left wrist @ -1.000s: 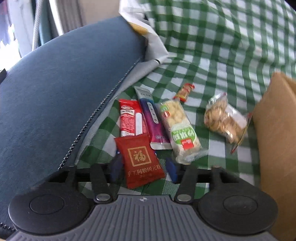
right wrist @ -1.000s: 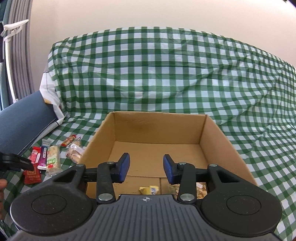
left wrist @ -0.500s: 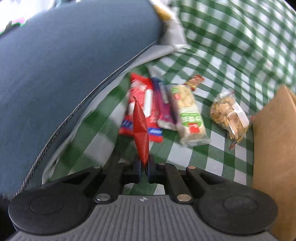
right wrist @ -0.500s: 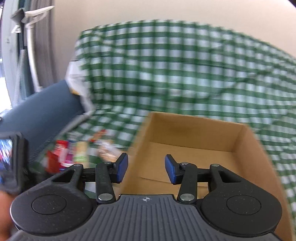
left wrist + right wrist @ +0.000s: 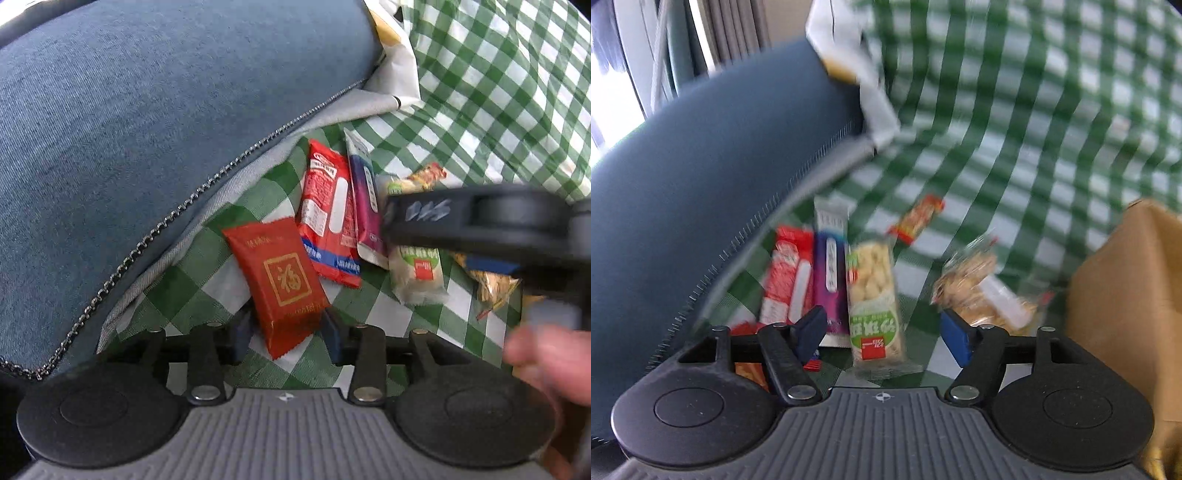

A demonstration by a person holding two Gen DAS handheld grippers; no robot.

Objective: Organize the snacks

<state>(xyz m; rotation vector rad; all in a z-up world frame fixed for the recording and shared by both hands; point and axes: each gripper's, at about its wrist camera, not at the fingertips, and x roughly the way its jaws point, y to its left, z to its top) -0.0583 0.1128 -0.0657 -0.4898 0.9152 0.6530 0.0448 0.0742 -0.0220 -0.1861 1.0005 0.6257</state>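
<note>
The left gripper (image 5: 284, 330) stands wide, its blue pads either side of the lower end of a red square packet (image 5: 279, 275) that lies flat on the green checked cloth (image 5: 480, 92); whether the pads touch the packet cannot be told. At 12 o'clock from that packet lie a red bar wrapper (image 5: 328, 218) and, just beside it toward 3 o'clock, a purple stick pack (image 5: 364, 206). The right gripper (image 5: 882, 332) also stands wide, above the near end of a green-labelled rice cracker bar (image 5: 873, 295). At 2 o'clock from that bar sits a clear bag of biscuits (image 5: 982, 295), and at 12 o'clock a small orange candy (image 5: 918, 218). The cardboard box (image 5: 1126, 295) stands at 3 o'clock, and a blue denim cushion (image 5: 147, 110) fills the 9-to-11 o'clock side.
</note>
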